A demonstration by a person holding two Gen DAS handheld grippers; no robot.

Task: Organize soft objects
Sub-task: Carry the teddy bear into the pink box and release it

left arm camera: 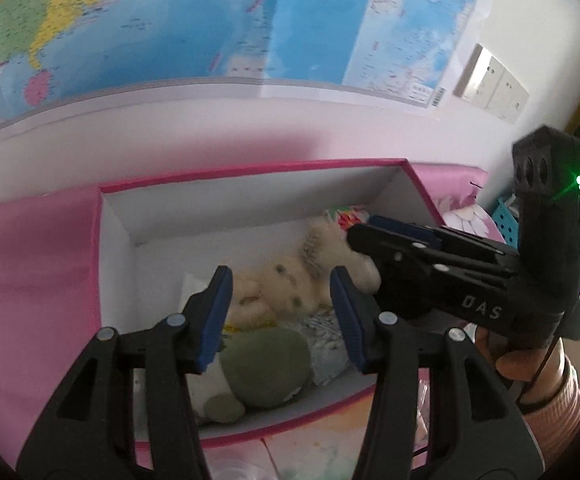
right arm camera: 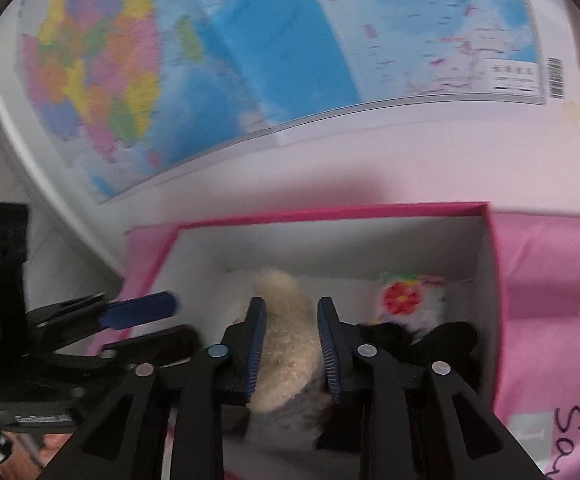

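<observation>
The right gripper clamps the cream plush toy; seemingly lengthwise up (blurred).

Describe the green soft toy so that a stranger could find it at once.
Look below the wall map for the pink box with white inner walls. The green soft toy lies at its near end, in front of the cream teddy bear. It alone is olive green, rounded and smooth.

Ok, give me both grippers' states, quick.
Left gripper: open, holding nothing, above the box.
Right gripper: shut on the cream plush toy.
</observation>
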